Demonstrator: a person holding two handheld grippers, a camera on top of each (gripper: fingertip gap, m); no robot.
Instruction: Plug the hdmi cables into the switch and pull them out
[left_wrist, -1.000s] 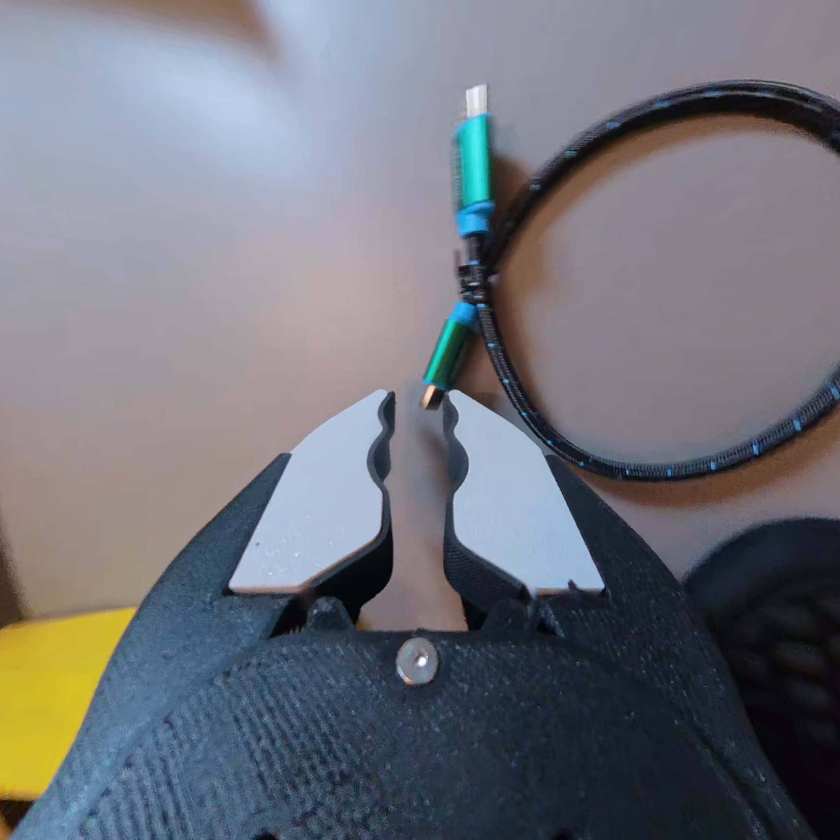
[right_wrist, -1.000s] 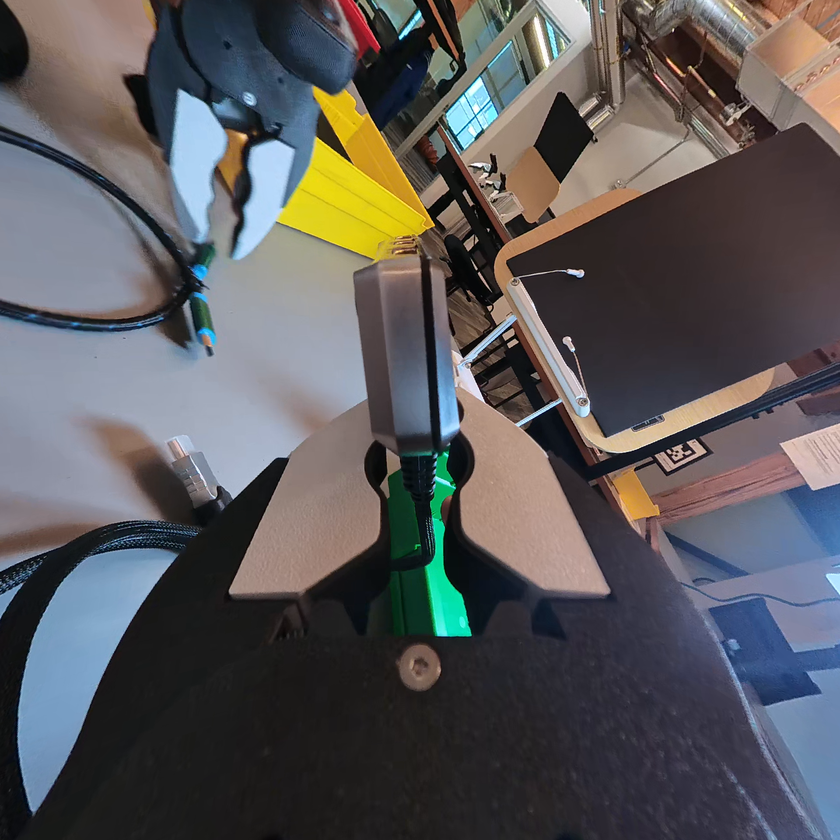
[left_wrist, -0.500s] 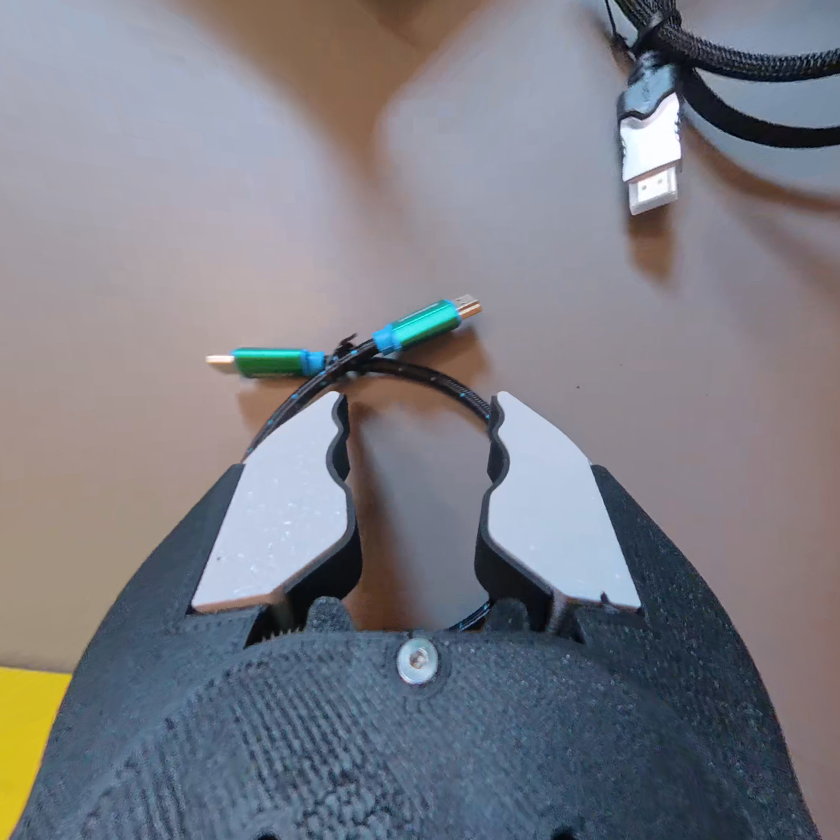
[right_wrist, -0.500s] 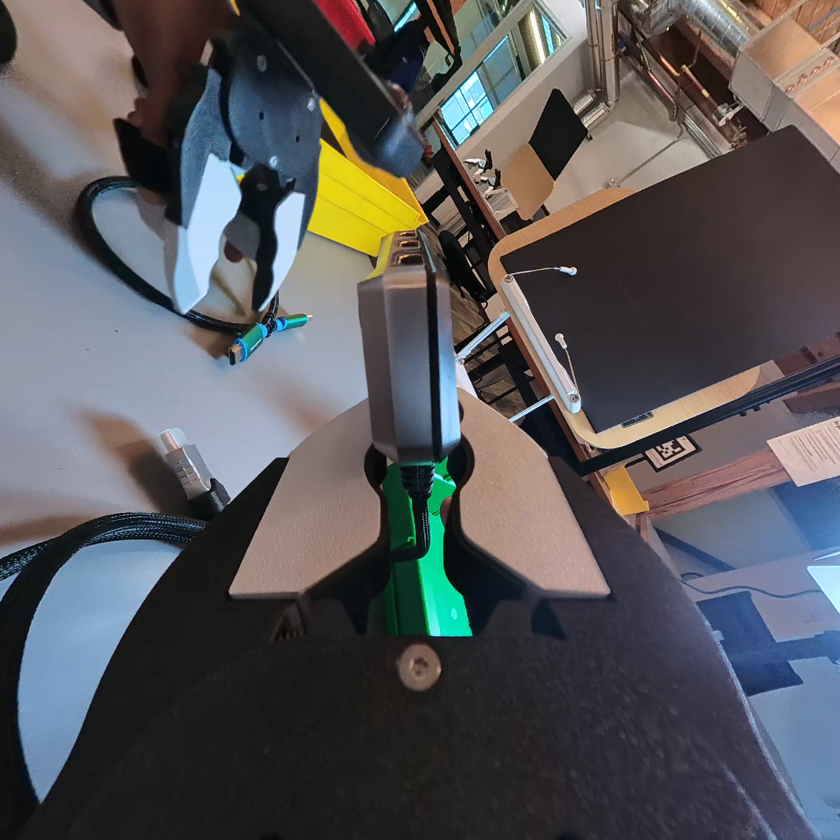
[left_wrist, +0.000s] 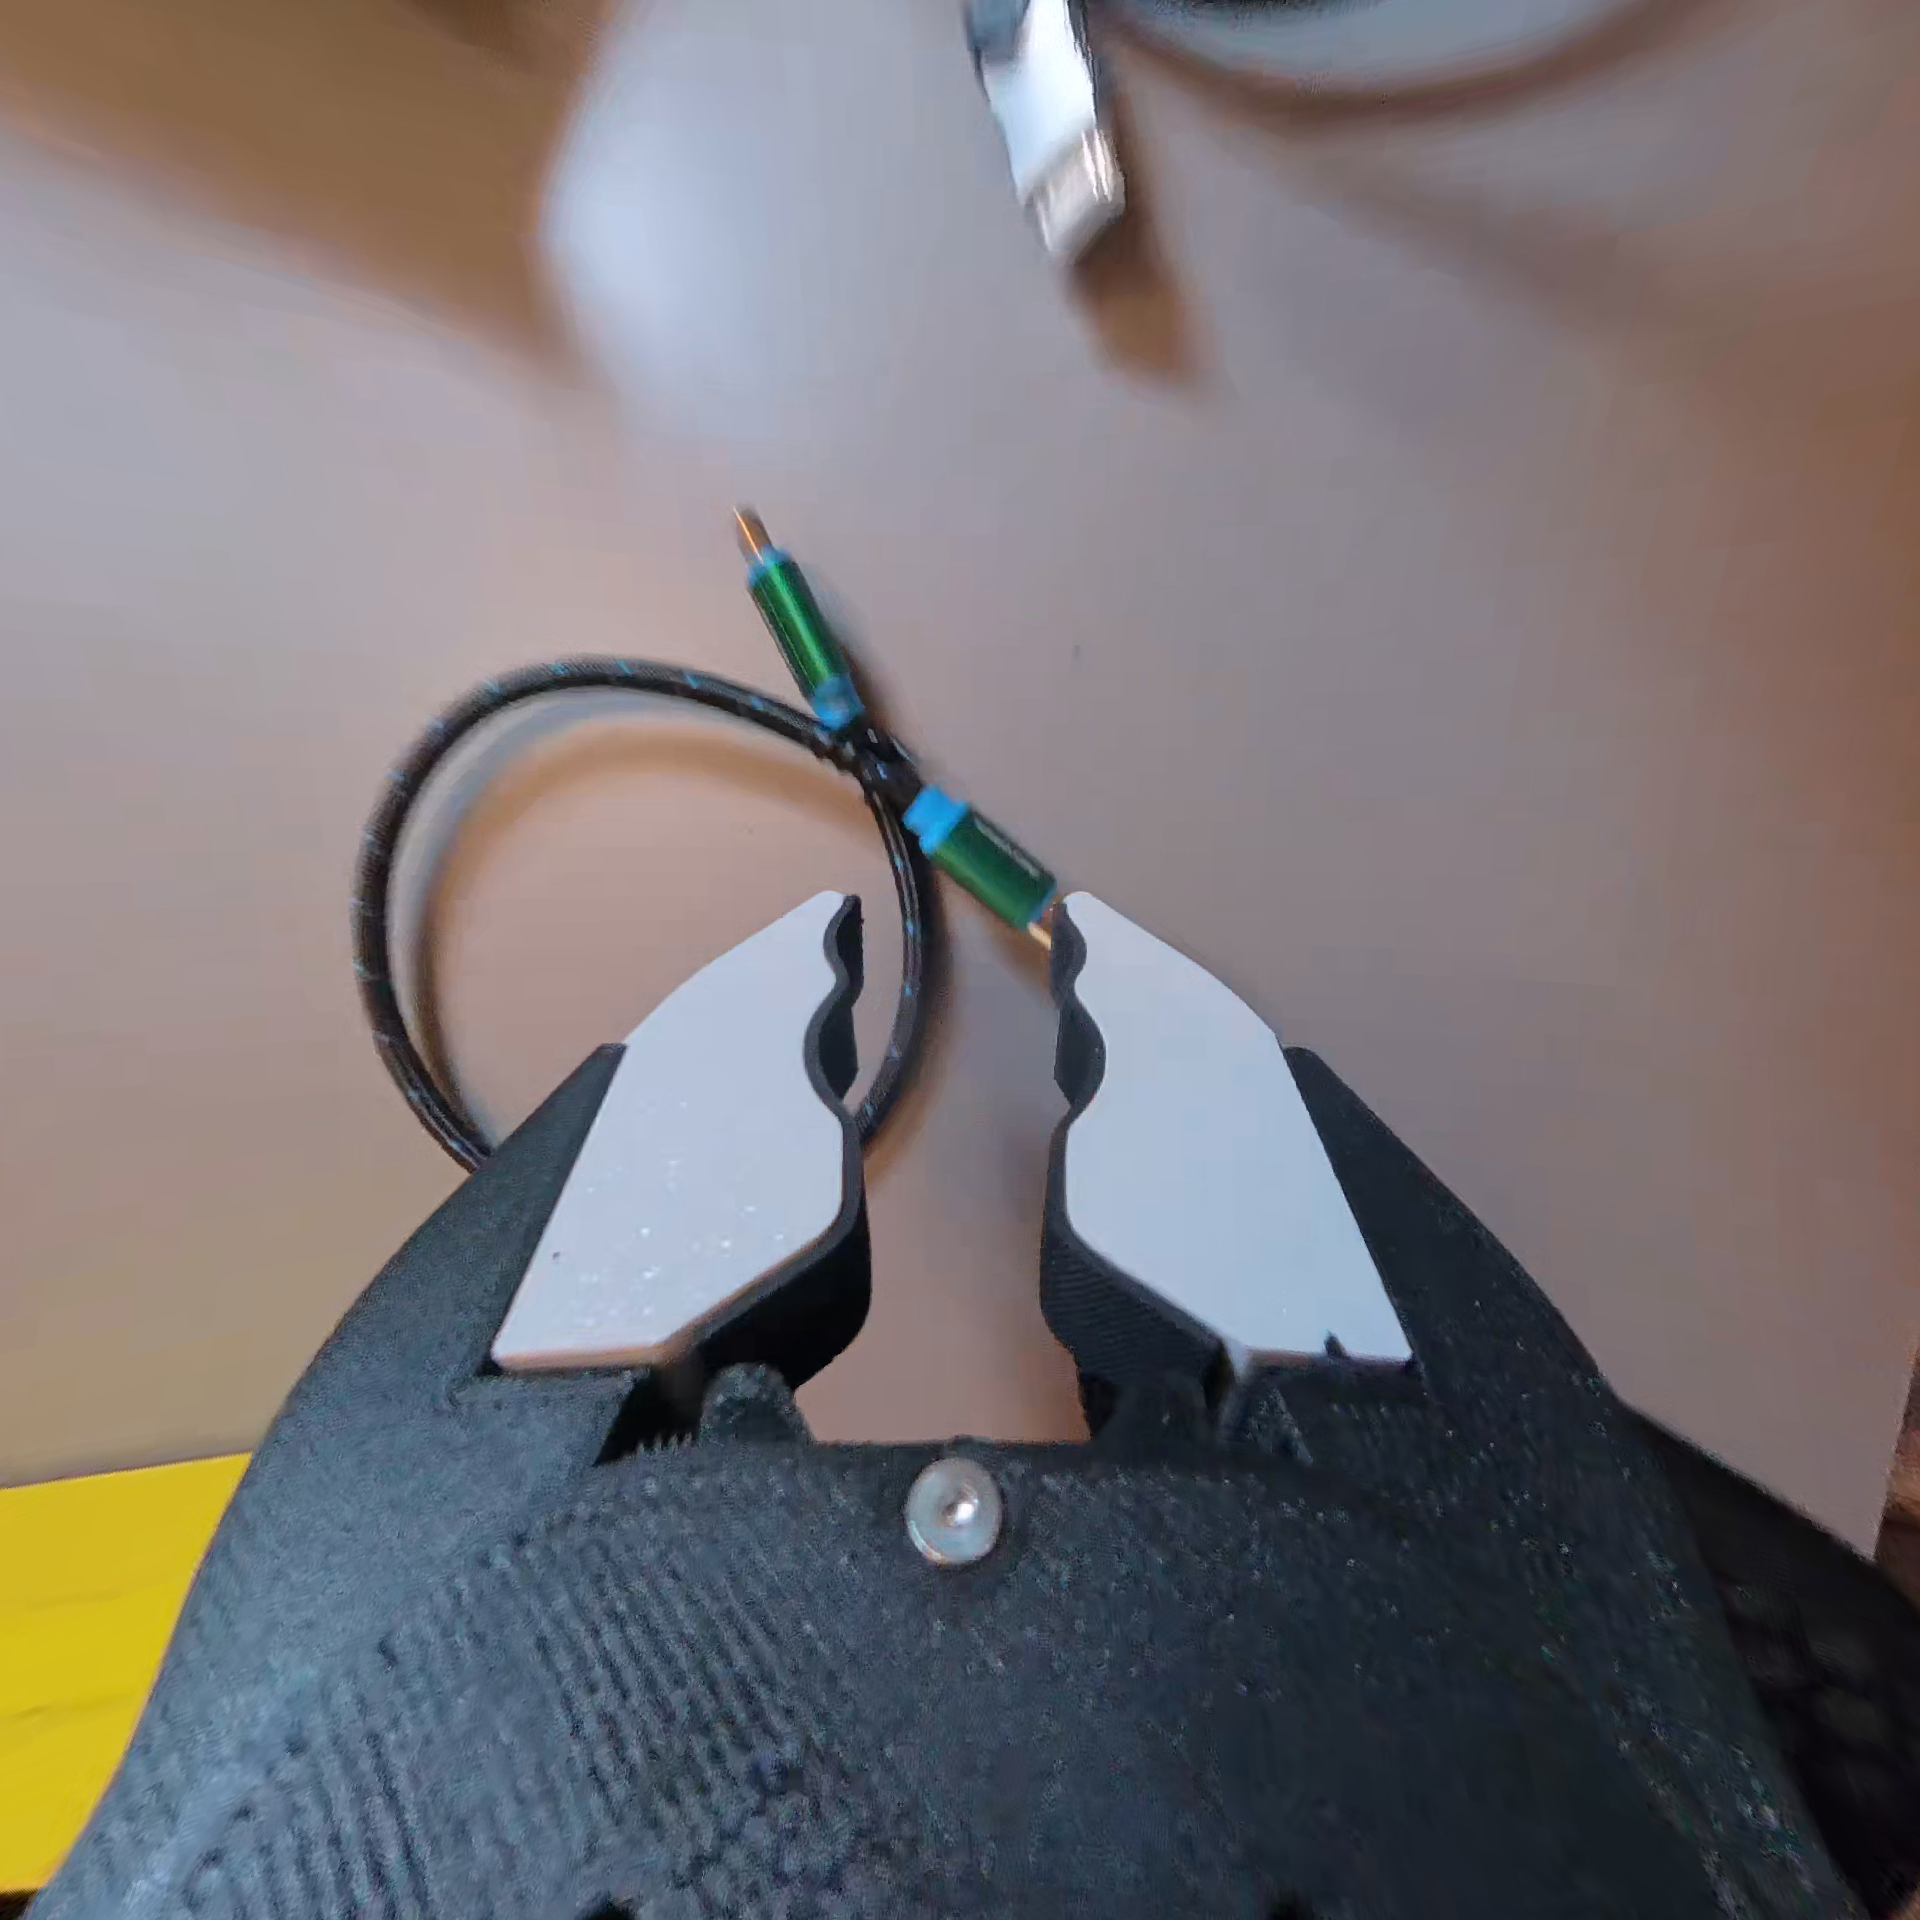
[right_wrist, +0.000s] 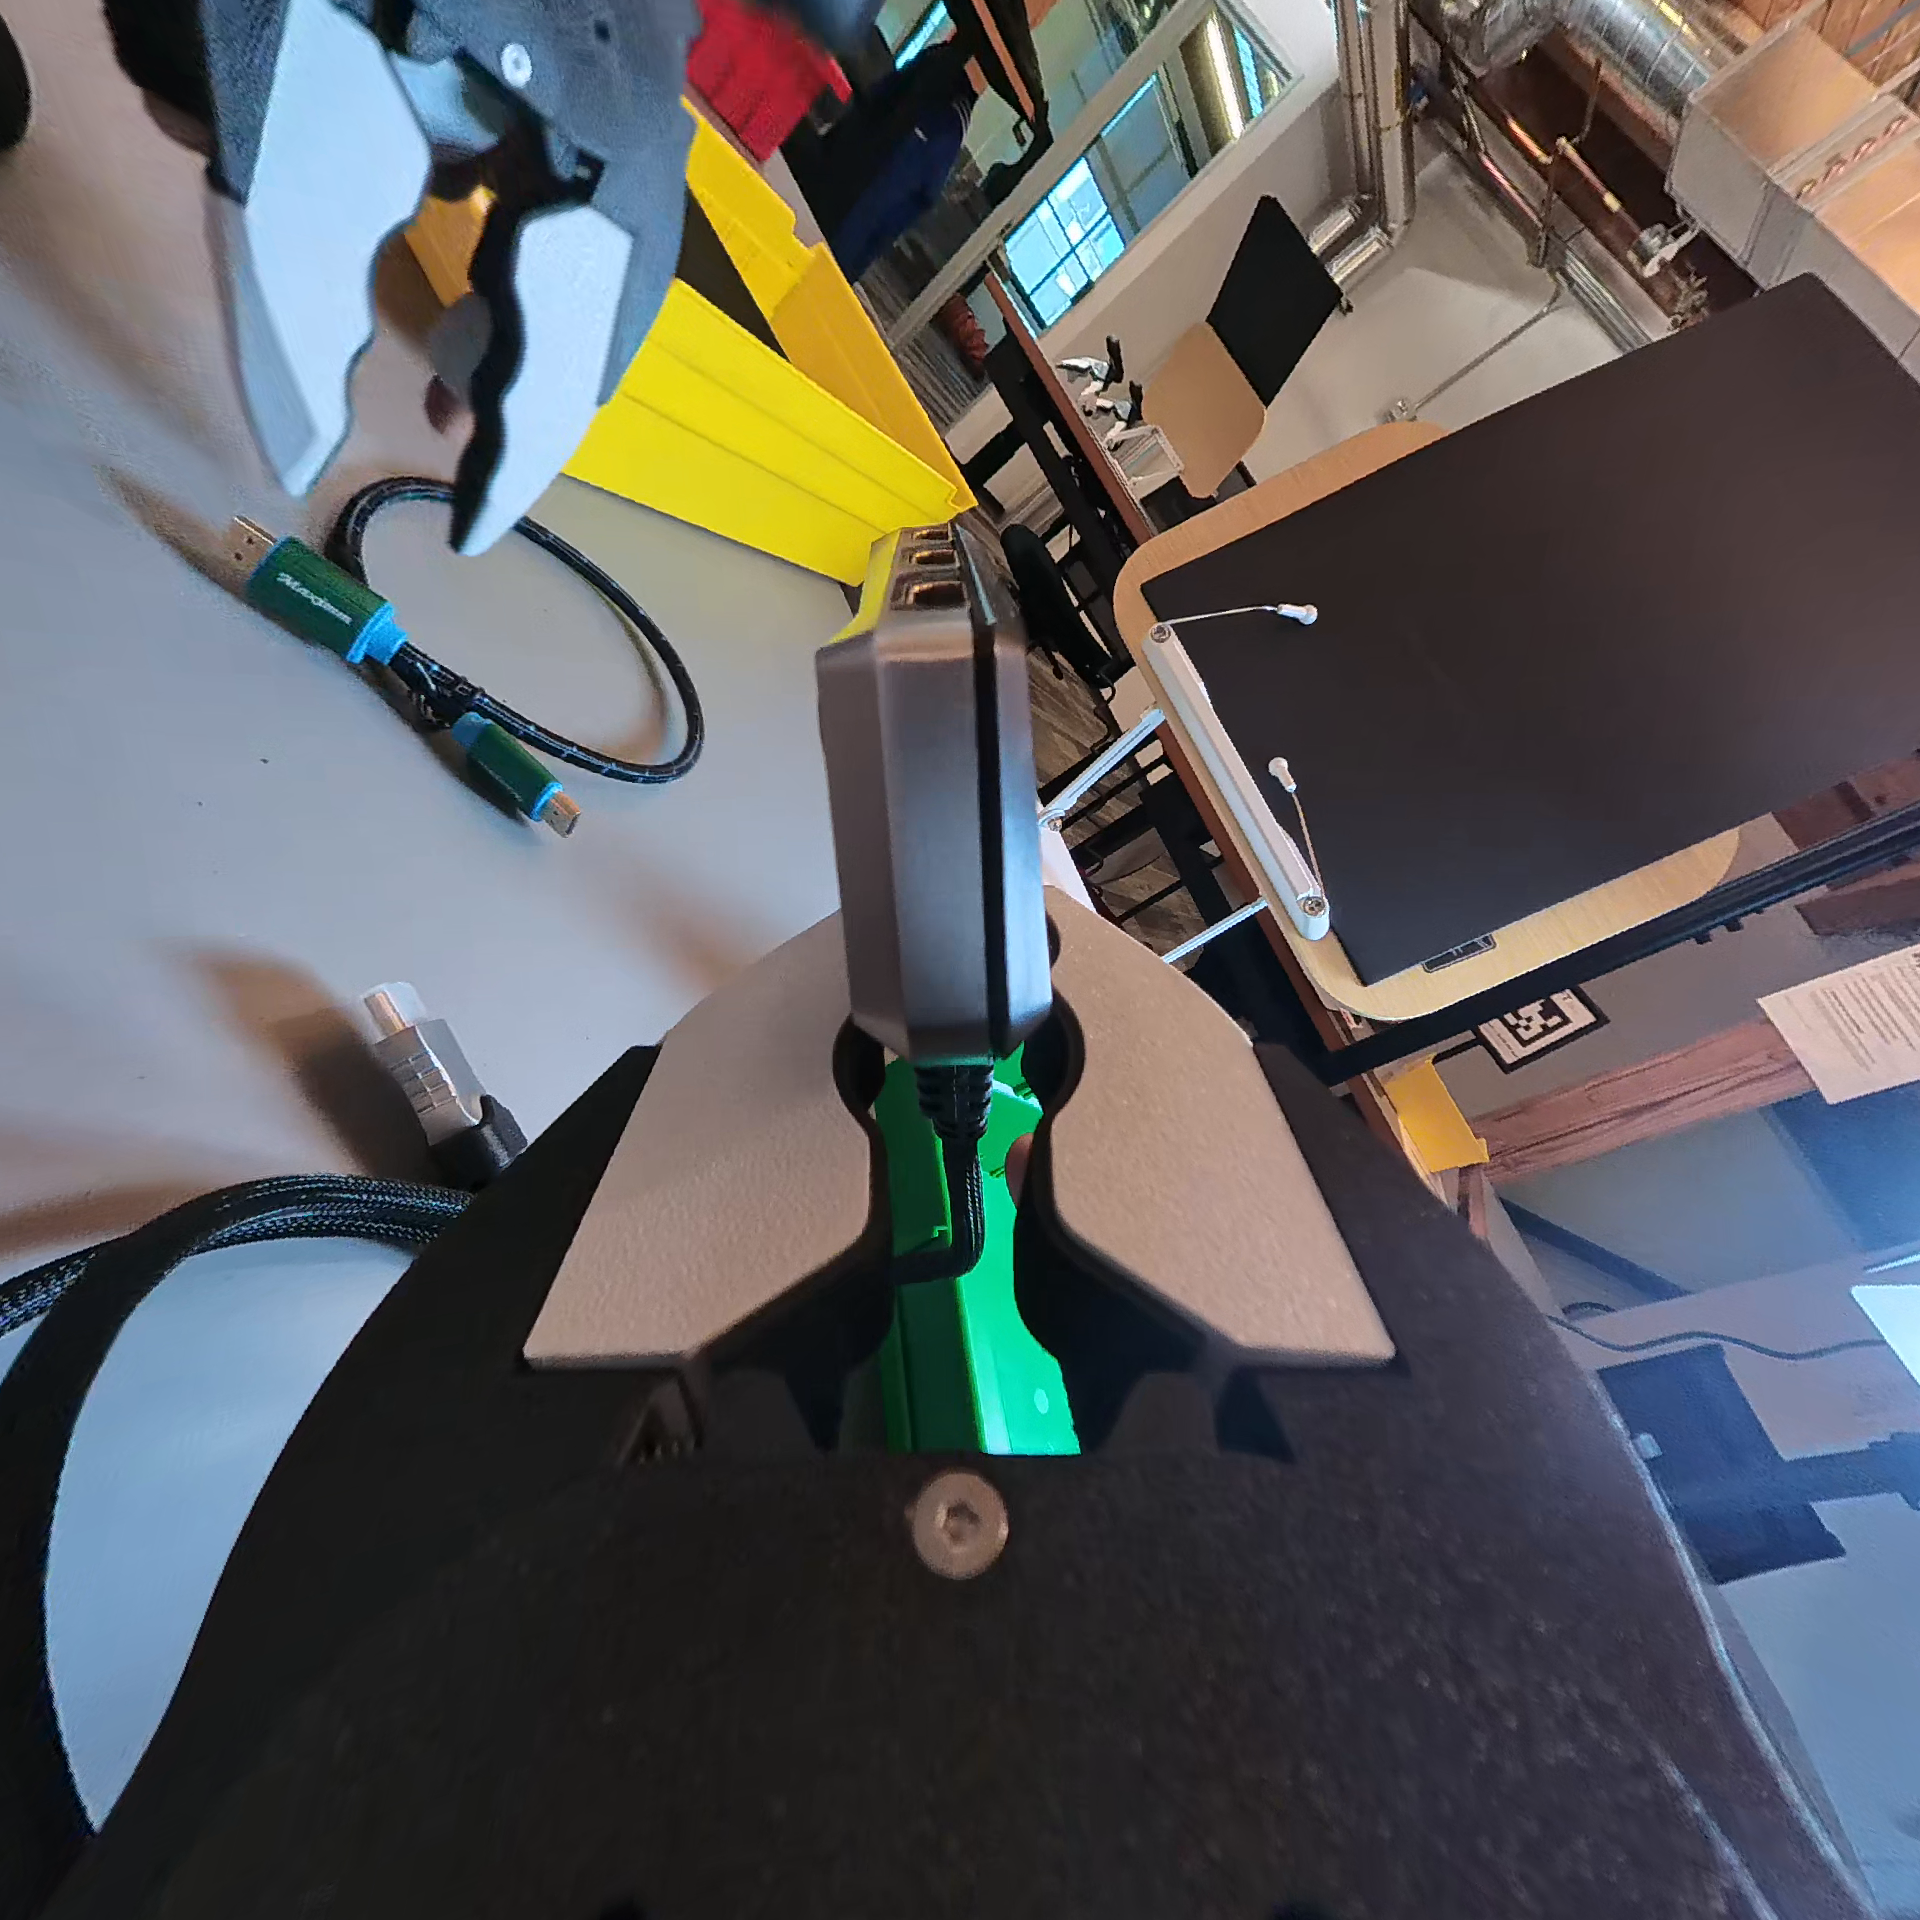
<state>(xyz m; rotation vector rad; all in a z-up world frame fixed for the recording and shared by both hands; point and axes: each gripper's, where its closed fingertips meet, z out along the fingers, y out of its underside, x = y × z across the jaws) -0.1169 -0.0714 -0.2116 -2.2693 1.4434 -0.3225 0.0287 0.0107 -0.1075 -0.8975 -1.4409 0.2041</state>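
My right gripper (right_wrist: 940, 987) is shut on the dark grey HDMI switch (right_wrist: 930, 831) and holds it upright above the table, its empty ports (right_wrist: 925, 566) at the far end. My left gripper (left_wrist: 956, 920) is open and empty, hovering just over a short black braided HDMI cable (left_wrist: 416, 810) coiled on the table. The cable's near green plug (left_wrist: 982, 857) lies right beside my right fingertip; its other green plug (left_wrist: 795, 618) points away. In the right wrist view the left gripper (right_wrist: 384, 499) hangs above that cable (right_wrist: 634, 644) and its plugs (right_wrist: 312, 597).
A second thick black cable with a silver plug (right_wrist: 421, 1065) lies at the lower left; that plug also shows blurred in the left wrist view (left_wrist: 1055, 125). Yellow bins (right_wrist: 748, 436) stand at the table's far edge. A green block (right_wrist: 966, 1330) sits under the right gripper.
My left gripper has swung round over the green-plug cable and narrowed a little, so the near plug now lies by its right fingertip. The right gripper holds the switch almost still.
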